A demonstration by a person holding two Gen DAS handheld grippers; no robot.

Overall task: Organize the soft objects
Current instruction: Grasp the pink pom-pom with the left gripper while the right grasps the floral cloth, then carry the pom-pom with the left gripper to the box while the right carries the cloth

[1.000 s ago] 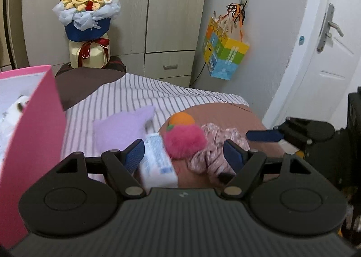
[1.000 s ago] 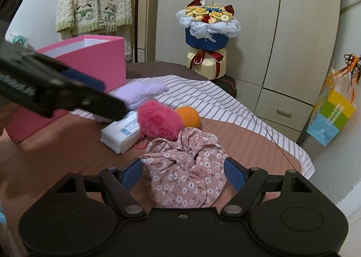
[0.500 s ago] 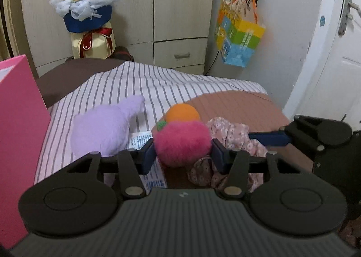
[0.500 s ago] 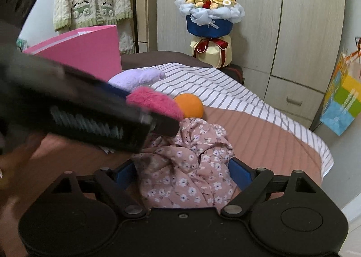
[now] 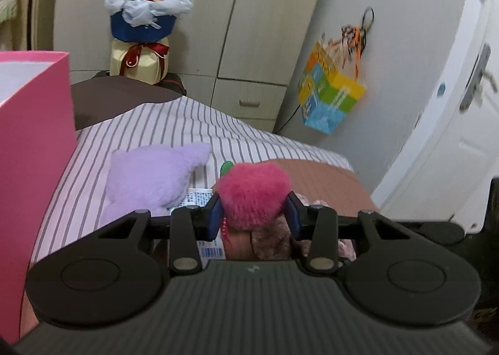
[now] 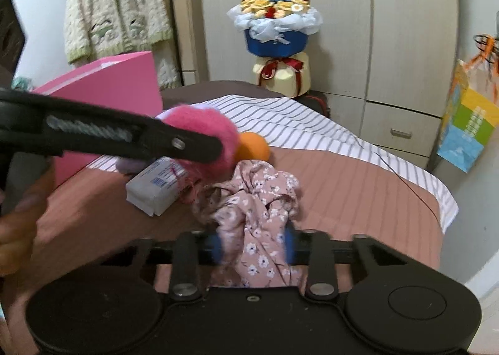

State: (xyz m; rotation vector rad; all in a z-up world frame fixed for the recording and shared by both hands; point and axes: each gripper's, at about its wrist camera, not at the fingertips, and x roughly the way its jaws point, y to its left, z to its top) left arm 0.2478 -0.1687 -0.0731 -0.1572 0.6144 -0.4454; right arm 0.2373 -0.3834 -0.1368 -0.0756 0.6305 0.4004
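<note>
Squeezing from both sides, the left gripper [image 5: 254, 211] has just closed its blue pads on the fuzzy pink pompom [image 5: 254, 192], which sits above the brown bedcover [image 6: 343, 186]. The right gripper [image 6: 254, 244] has likewise just closed, pinching the pink floral cloth [image 6: 255, 214] bunched between its pads. Just beside the pompom lie a white tissue pack [image 6: 154, 189], its blue label print too blurred to read, an orange plush ball [image 6: 254, 147] and a lilac plush toy [image 5: 149, 177]. A pink box [image 5: 34, 136] stands at the left. The colourful gift bag [image 5: 330, 99] on the wall carries unreadable lettering.
</note>
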